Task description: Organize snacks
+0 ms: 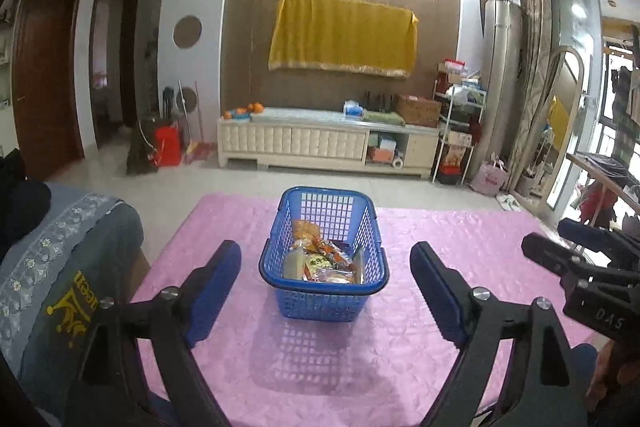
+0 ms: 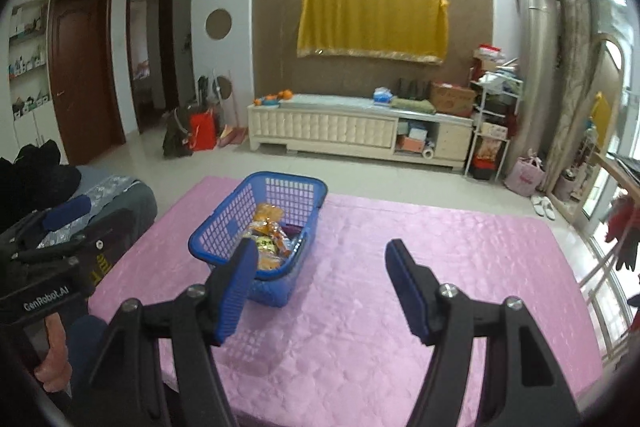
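A blue plastic basket [image 1: 292, 301] stands on the pink tablecloth [image 1: 420, 227] and holds several snack packets [image 1: 320, 259]. My left gripper [image 1: 326, 263] is open and empty, its fingers either side of the basket's near end and nearer to me. My right gripper [image 2: 322, 267] is open and empty, to the right of the basket [image 2: 224, 227], with its left finger [image 2: 236, 287] in front of the basket's near corner. The snack packets [image 2: 270, 227] show in the right wrist view too. The right gripper also shows at the right edge of the left wrist view [image 1: 580, 259].
A grey cushion with a lace cover [image 1: 60, 267] lies at the table's left edge. Beyond the table are tiled floor [image 1: 240, 179], a white TV cabinet [image 1: 320, 143], a shelf rack [image 1: 460, 131] and a railing at the right [image 2: 608, 247].
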`<state>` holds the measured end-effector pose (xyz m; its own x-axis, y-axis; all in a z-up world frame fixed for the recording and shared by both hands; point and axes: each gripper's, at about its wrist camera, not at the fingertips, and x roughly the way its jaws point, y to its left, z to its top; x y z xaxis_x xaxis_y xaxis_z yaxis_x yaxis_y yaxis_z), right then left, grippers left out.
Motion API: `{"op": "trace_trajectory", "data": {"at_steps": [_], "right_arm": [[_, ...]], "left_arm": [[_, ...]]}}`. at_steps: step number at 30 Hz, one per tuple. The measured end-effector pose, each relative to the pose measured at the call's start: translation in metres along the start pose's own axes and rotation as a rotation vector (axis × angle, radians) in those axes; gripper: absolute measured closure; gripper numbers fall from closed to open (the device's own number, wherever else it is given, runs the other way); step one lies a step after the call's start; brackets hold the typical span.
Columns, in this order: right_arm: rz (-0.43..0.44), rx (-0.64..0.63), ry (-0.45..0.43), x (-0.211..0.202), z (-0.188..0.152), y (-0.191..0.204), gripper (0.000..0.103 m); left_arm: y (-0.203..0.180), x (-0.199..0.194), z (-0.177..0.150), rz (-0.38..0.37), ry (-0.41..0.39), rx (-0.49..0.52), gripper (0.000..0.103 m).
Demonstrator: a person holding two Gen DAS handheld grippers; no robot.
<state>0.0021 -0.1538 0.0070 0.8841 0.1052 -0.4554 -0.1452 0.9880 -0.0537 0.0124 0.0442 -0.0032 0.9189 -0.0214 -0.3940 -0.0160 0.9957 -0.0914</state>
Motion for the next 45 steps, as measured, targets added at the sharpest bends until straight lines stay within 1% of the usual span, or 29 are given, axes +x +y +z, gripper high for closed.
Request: {"op": "trace_trajectory", "data": {"at_steps": [1, 3, 5, 7, 9, 11, 14, 16, 22, 33, 36, 39, 45], "right_arm": [[-0.003, 0.003, -0.012, -0.005, -0.004, 0.0, 0.023], [-0.032, -0.002, -0.053, -0.015, -0.012, 0.001, 0.011], [-0.064, -0.005, -0.112, -0.029, -0.022, 0.002, 0.0], [-0.076, 0.008, -0.154, -0.04, -0.03, 0.002, 0.0], [-0.087, 0.027, -0.172, -0.044, -0.034, 0.001, 0.0], [-0.082, 0.055, -0.166, -0.044, -0.038, -0.001, 0.0], [-0.077, 0.055, -0.143, -0.041, -0.042, 0.0, 0.0], [-0.08, 0.05, -0.135, -0.041, -0.044, 0.002, 0.0], [-0.078, 0.043, -0.154, -0.053, -0.049, 0.007, 0.0], [-0.064, 0.043, -0.136, -0.055, -0.054, 0.01, 0.0], [-0.06, 0.033, -0.134, -0.055, -0.054, 0.013, 0.0], [-0.057, 0.022, -0.14, -0.056, -0.055, 0.015, 0.0], [-0.041, 0.022, -0.142, -0.057, -0.053, 0.017, 0.0]], "left_arm": [[-0.001, -0.004, -0.004, -0.006, -0.005, -0.009, 0.012], [-0.002, -0.012, -0.01, -0.023, -0.017, -0.021, 0.0], [-0.006, -0.022, -0.018, -0.019, -0.039, -0.009, 0.0], [-0.011, -0.028, -0.023, 0.012, -0.046, 0.018, 0.0], [-0.014, -0.033, -0.028, 0.022, -0.047, 0.036, 0.0], [-0.015, -0.038, -0.031, 0.006, -0.044, 0.037, 0.0], [-0.015, -0.045, -0.034, -0.016, -0.05, 0.03, 0.0], [-0.015, -0.049, -0.036, -0.014, -0.06, 0.029, 0.0], [-0.019, -0.051, -0.039, -0.013, -0.065, 0.041, 0.0], [-0.017, -0.053, -0.049, -0.012, -0.041, 0.034, 0.0], [-0.013, -0.051, -0.05, 0.001, -0.031, 0.023, 0.0], [-0.01, -0.053, -0.052, -0.012, -0.02, 0.012, 0.0], [-0.009, -0.052, -0.054, -0.015, -0.001, 0.014, 0.0]]}}
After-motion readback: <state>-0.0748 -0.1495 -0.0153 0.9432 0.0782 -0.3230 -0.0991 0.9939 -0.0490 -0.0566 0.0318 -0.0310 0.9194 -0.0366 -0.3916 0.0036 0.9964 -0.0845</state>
